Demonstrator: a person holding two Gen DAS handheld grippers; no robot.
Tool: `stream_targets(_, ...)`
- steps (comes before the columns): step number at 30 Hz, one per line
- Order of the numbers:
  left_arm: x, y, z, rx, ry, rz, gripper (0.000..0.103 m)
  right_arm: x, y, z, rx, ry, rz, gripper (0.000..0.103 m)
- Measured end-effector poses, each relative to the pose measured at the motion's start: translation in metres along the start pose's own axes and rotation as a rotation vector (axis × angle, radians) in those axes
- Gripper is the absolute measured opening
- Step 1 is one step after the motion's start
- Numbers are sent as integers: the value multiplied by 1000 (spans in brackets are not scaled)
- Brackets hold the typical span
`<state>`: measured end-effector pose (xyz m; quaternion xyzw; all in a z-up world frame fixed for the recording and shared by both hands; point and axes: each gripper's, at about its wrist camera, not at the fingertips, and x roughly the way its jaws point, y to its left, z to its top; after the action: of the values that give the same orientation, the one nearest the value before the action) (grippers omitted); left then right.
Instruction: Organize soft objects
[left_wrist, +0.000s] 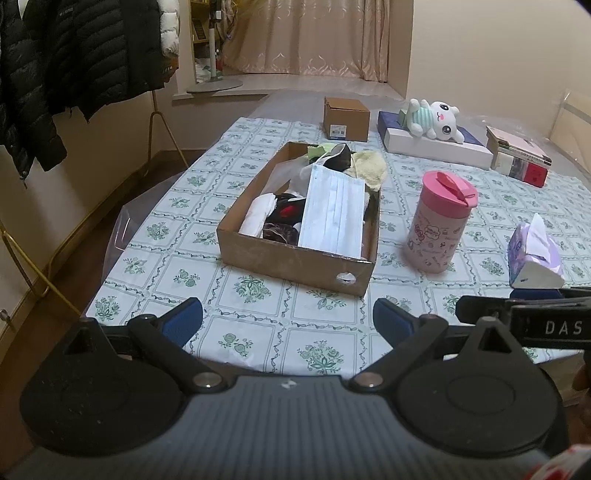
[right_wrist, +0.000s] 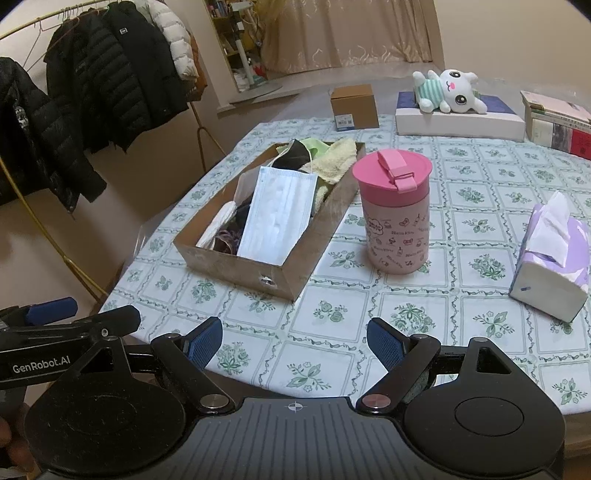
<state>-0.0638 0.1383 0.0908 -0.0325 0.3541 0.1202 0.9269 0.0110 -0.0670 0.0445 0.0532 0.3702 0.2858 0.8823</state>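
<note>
- While both grippers hover low over the near edge of the flowered tablecloth (left_wrist: 258, 288), the left gripper (left_wrist: 288, 314) is seen at the bottom centre of its own view with its blue pads spread wide and nothing between them.
- At the bottom centre of the other view, the right gripper (right_wrist: 294, 343) is likewise shown wide open and empty.
- A shallow cardboard box (left_wrist: 295, 264) is placed at the middle of the left view, already loaded with soft items: a pale blue face mask (left_wrist: 332, 210) laid on top toward the near end, a yellow fluffy cloth (left_wrist: 369, 166) at the far end, and dark fabric pieces between; these cannot be identified further.
- A white plush toy (right_wrist: 448, 90) in a striped top is seen lying on a flat white box (right_wrist: 458, 125) at the upper right, well apart from the cardboard box, and is judged to be the soft thing not yet put away.
- The plush is expected to be light, squashy and non-slip; a grip across its torso would probably hold better than one on a thin limb or ear, which could stretch or flop.
- A tissue pack (right_wrist: 550, 258) stands at the right edge, also soft and easily crushed; it would best be taken across its short sides.
- A pink lidded cup (right_wrist: 397, 214), just beside the box, is judged rigid and top-heavy, and could be knocked over by a reach toward the toy.
</note>
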Motion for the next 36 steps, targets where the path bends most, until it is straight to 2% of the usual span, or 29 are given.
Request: stream_targets(36,6,-1,1,-4,4,-2,98,6,-2,3,4,9,-3,85)
